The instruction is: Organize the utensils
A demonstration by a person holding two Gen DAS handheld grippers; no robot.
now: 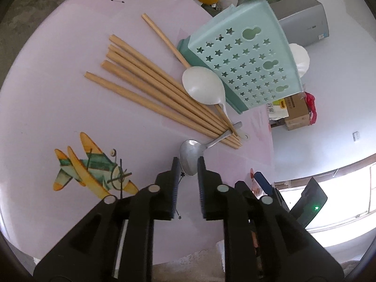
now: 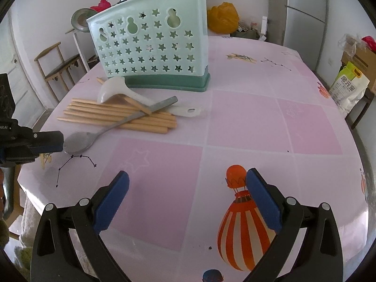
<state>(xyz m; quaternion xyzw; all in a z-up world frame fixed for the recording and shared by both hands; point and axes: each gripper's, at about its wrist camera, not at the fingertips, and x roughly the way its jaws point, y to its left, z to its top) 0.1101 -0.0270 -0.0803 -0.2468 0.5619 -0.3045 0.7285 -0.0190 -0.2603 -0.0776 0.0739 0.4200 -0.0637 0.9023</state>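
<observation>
A metal spoon (image 1: 190, 156) lies on the pink tablecloth, its handle resting across several wooden chopsticks (image 1: 150, 89). My left gripper (image 1: 188, 162) has its fingers on both sides of the spoon's bowl, narrowly apart; in the right wrist view the left gripper (image 2: 50, 141) touches the metal spoon (image 2: 81, 142) at its bowl. A white plastic spoon (image 1: 203, 85) lies on the chopsticks beside the upright mint-green utensil holder (image 1: 244, 54). My right gripper (image 2: 188, 188) is wide open and empty above the table's near side.
The round table's edge (image 2: 30, 195) is close on the left in the right wrist view. A wooden chair (image 2: 60, 67) stands behind the table. A yellow bag (image 2: 223, 17) and boxes (image 2: 359, 58) sit beyond the table.
</observation>
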